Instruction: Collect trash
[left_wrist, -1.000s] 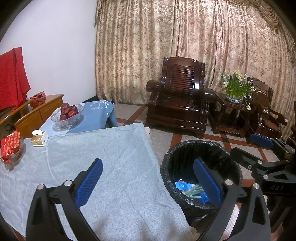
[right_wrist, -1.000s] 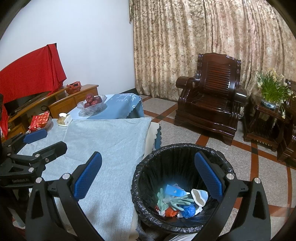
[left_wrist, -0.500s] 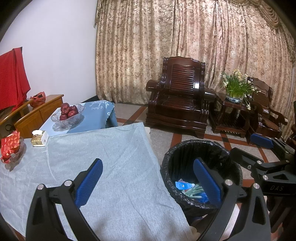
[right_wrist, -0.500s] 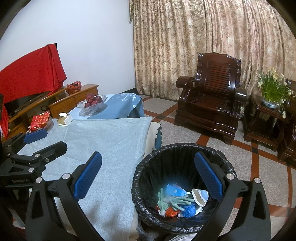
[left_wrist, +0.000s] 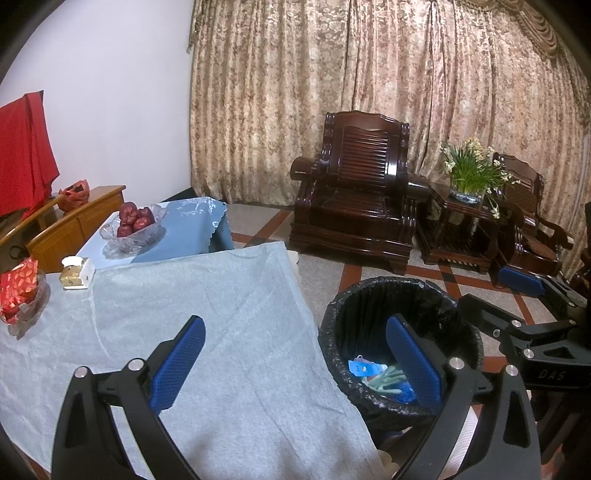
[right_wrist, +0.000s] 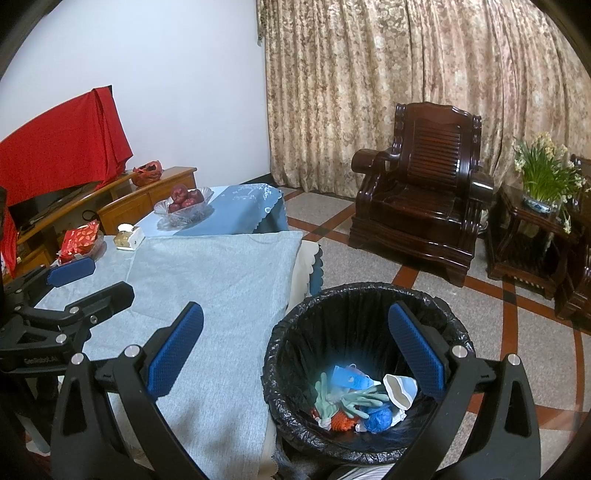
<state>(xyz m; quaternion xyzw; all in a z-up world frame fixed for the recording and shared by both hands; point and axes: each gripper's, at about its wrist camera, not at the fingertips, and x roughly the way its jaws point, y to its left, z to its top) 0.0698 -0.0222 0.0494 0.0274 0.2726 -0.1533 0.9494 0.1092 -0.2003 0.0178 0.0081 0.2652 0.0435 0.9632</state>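
Two grippers up in the air, both with blue pads wide apart and nothing held. Left gripper (left_wrist: 295, 365) over the near right edge of the table (left_wrist: 221, 295), one pad above the grey cloth (left_wrist: 207, 314), the other above the bin (left_wrist: 369, 306). Right gripper (right_wrist: 295, 354) just beside it, its left pad over the cloth and its right pad over the bin mouth. Bin on the floor, right by the near right corner of the table, lined with a black bag (right_wrist: 354, 306). Trash (right_wrist: 358, 398) down at the bottom of the bin: green gloves (right_wrist: 360, 400), a blue tag (right_wrist: 349, 376), a white cup (right_wrist: 399, 389), a blue ball of something (right_wrist: 378, 419) and a bit of orange (right_wrist: 341, 421). Far end of the table with a glass bowl of red apples (left_wrist: 135, 221) on a blue cloth (left_wrist: 188, 229). Small gold and white box (left_wrist: 75, 273) near the far left side of the grey cloth. Red packet (left_wrist: 18, 291) in a glass dish at the left edge. Off the table: dark wood chair (left_wrist: 354, 199) by the curtain (left_wrist: 369, 74), plant (left_wrist: 467, 170) on a small side table to its right, red cloth (right_wrist: 59, 147) hanging over a wood cabinet (right_wrist: 147, 195) by the white wall.
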